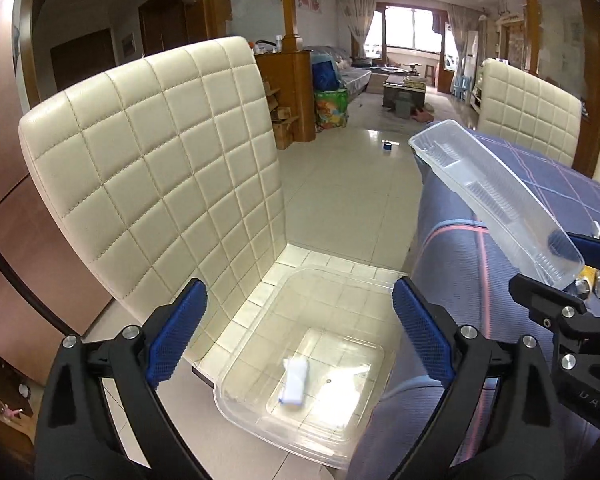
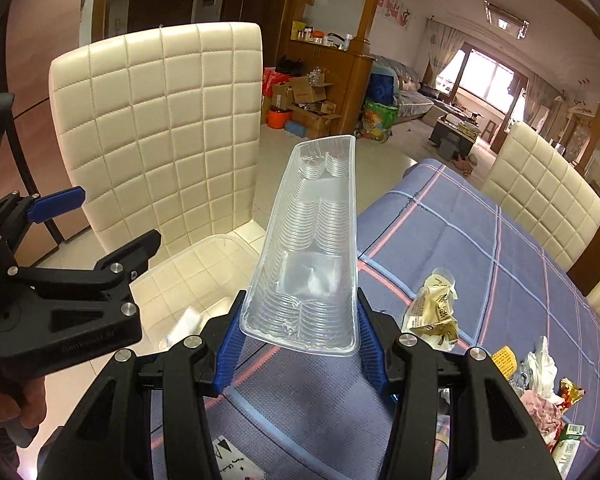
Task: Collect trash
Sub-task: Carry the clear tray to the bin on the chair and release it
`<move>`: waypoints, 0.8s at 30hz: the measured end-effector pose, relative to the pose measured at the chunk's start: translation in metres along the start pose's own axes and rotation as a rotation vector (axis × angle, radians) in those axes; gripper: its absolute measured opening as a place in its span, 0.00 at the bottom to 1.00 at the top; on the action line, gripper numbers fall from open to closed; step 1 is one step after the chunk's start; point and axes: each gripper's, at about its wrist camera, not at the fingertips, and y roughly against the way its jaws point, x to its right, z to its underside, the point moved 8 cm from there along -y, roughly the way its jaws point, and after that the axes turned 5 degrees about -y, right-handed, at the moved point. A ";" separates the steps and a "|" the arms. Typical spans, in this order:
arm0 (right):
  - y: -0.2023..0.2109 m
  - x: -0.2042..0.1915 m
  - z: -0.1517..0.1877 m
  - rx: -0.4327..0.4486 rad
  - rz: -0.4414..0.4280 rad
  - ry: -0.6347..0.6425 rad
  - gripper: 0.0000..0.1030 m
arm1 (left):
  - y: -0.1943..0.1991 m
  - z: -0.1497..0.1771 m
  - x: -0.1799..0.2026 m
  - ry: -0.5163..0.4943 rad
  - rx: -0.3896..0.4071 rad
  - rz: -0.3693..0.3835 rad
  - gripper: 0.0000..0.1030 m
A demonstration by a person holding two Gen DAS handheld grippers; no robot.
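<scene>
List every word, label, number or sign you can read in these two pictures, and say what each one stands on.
None reads clearly.
Cream and brown crumpled wrapper on the blue checked tablecloth: printed characters, too creased to read.
Yellow packet: print too small.
Green carton: a barcode, digits too small.
Black left gripper body: embossed lettering, blurred.
White card: marks, unreadable.

I see a cream quilted chair (image 1: 152,184) on pale floor tiles (image 1: 348,184), a blue plaid tablecloth (image 2: 480,248), wood cabinet (image 2: 332,68), and a bright window (image 1: 414,28) beyond the sofa (image 1: 354,76).
</scene>
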 end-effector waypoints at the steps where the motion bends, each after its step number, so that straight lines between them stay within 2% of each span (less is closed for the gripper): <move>1: -0.004 -0.001 0.000 -0.007 -0.001 0.002 0.48 | -0.003 0.001 -0.003 0.007 -0.006 0.002 0.90; 6: -0.017 -0.018 0.005 -0.042 -0.028 0.031 0.48 | -0.011 0.011 -0.023 0.072 -0.040 -0.008 0.90; 14: -0.019 -0.043 0.008 -0.056 -0.072 0.078 0.52 | 0.000 0.019 -0.053 0.143 -0.044 -0.045 0.92; 17: -0.014 -0.042 0.008 -0.050 -0.057 0.084 0.66 | 0.005 0.019 -0.054 0.155 -0.042 -0.046 0.95; 24: 0.004 -0.021 0.012 -0.028 -0.031 0.044 0.67 | 0.016 0.015 -0.040 0.138 -0.031 -0.022 0.96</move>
